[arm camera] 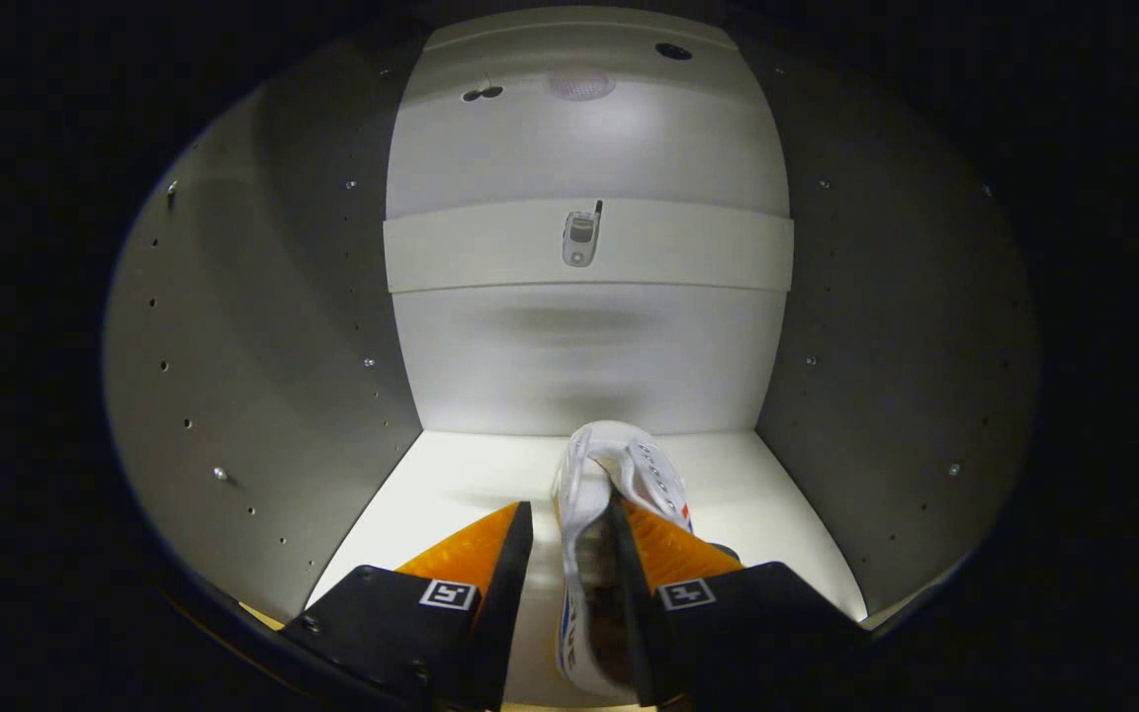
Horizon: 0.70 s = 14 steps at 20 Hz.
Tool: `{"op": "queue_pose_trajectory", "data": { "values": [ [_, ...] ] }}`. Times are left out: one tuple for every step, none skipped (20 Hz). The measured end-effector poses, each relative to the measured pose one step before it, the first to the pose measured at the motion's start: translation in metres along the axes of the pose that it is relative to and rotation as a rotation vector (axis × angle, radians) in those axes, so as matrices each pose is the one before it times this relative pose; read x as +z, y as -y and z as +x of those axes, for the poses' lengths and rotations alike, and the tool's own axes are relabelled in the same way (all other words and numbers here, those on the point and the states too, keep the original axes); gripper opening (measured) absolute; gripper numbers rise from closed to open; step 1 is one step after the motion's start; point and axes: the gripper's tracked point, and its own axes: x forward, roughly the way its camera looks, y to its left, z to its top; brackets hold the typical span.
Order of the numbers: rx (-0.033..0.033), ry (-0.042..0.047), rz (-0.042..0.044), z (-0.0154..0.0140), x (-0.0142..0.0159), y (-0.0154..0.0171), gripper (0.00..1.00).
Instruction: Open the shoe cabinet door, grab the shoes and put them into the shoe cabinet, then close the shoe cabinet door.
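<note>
I am looking into the open shoe cabinet, with pale side walls and a white floor. A white shoe with a blue and red side mark rests on that floor, its toe pointing at the back wall. My gripper is open around the shoe's near end. The right finger sits in or against the shoe's opening. The left finger stands apart from the shoe's side wall, with a strip of floor showing between them. The cabinet door is hidden from me.
A white shelf crosses the cabinet above the shoe, with a small grey phone-like object at its front edge. A round lamp sits near the top. Floor room lies left and right of the shoe.
</note>
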Motion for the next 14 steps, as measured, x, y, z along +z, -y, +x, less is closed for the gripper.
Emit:
{"op": "queue_pose_trajectory", "data": {
  "values": [
    [-0.00219, 0.00154, 0.00027, -0.00715, 0.0006, -0.00041, 0.54],
    [-0.00422, 0.00741, 0.00272, -0.00695, 0.00254, 0.00103, 0.56],
    [0.00034, 0.01475, 0.00316, -0.00702, 0.00445, -0.00075, 0.57],
    [0.00152, 0.01672, -0.00019, -0.00843, 0.00522, -0.00037, 0.65],
    [-0.00208, 0.01529, -0.00453, -0.00815, 0.00429, -0.00191, 0.69],
    [-0.00234, 0.01595, -0.00224, -0.0073, 0.00424, -0.00213, 0.77],
    [-0.00438, 0.00452, 0.00167, -0.01109, 0.00209, -0.00147, 0.77],
    [-0.00668, 0.00575, 0.00337, -0.01114, 0.00227, -0.00064, 0.79],
    [-0.0038, 0.00415, 0.00632, -0.01037, 0.0015, -0.00195, 0.82],
    [-0.00123, 0.00534, 0.00837, -0.01392, 0.00206, -0.0029, 0.9],
    [-0.00251, 0.01179, 0.00505, -0.01479, 0.00145, -0.00284, 0.94],
    [-0.00841, 0.01901, 0.00447, -0.0142, 0.00368, -0.00159, 0.99],
    [-0.0057, 0.02169, 0.00832, -0.01356, 0.00302, -0.00189, 1.0],
    [-0.00414, 0.01742, 0.01268, -0.01546, 0.00196, -0.00294, 0.99]
  ]
}}
